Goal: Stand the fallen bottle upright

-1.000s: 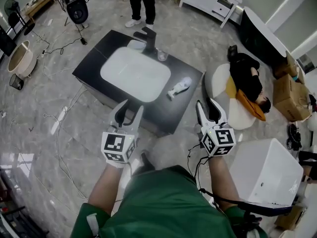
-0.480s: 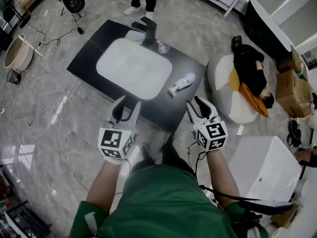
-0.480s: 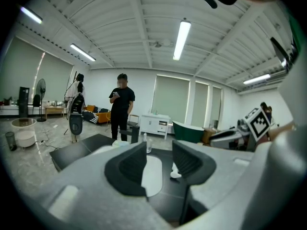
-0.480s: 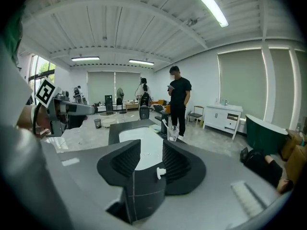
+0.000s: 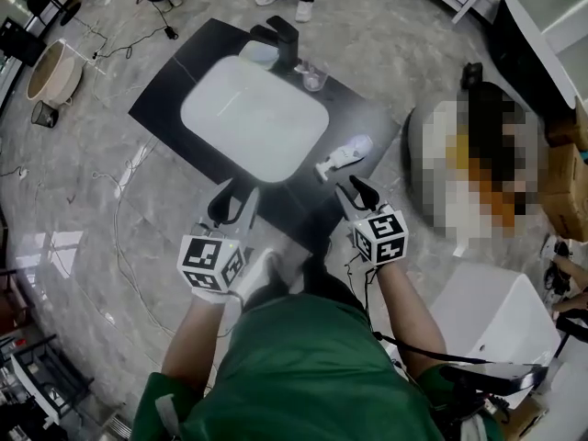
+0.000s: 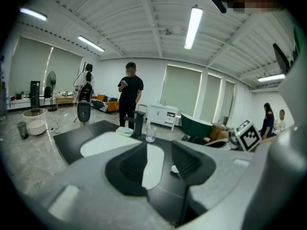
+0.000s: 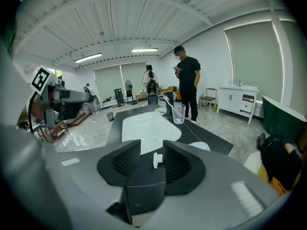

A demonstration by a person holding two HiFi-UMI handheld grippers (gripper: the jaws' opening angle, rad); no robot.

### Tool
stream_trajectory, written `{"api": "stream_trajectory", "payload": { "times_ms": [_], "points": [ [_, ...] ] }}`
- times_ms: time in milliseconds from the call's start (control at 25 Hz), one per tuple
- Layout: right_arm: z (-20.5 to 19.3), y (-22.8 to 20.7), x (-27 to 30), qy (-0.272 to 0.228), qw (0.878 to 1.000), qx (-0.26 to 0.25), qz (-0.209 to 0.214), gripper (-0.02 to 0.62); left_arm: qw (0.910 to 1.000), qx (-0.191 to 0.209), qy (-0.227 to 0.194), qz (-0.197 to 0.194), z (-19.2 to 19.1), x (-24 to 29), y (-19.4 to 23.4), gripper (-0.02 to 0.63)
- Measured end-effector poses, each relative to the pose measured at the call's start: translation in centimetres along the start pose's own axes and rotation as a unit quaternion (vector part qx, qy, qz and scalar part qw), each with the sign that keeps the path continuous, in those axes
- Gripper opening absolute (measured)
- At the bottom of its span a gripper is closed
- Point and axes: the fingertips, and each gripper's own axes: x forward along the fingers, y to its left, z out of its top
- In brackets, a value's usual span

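Holder: a person in a green top [image 5: 303, 375], seen from above, with a gripper in each hand, both held over the near edge of the counter.
Left gripper [image 5: 235, 200] [image 6: 159, 150]: jaws spread and closing; nothing between them, only counter and basin showing through the gap.
Right gripper [image 5: 354, 193] [image 7: 151, 157]: jaws spread and gripping nothing; the bottle's cap end shows in the gap, just past the tips.
White box [image 5: 487, 324]: on the floor at the person's right.
Counter: black rectangular slab countertop [image 5: 165, 108].
Bottle: small white plastic bottle [image 5: 344, 157] [image 7: 156, 161], lying on its side on the black top, just right of the basin, close ahead of the right gripper and apart from it.
Basin: white oval sink basin [image 5: 253, 118], set into the counter.
Glass: clear drinking glass [image 5: 314, 76], upright beyond the basin.
Faucet: black angular faucet [image 5: 280, 39], at the basin's far edge, left of the glass.
Bystander: a person in dark clothes [image 7: 188, 83], standing on the floor beyond the counter.
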Motion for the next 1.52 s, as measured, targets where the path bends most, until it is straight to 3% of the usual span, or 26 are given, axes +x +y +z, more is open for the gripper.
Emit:
{"api": "stream_trajectory", "payload": {
  "times_ms": [360,840,1520],
  "points": [
    [-4.7,-1.9,4.4,0.062,0.997,0.003,0.053,0.143,0.9982,-0.019,0.037,0.043,-2.7,2.6,-1.5,0.153],
    [-8.1,-1.9,8.8,0.105,0.994,-0.016,0.033,0.141,0.9966,-0.038,0.064,0.036,-6.1,2.6,1.2,0.152],
    [-9.3,-1.8,11.2,0.127,0.991,-0.029,0.011,0.103,0.9966,-0.045,0.063,0.029,-6.0,2.9,4.3,0.141]
  ]
}}
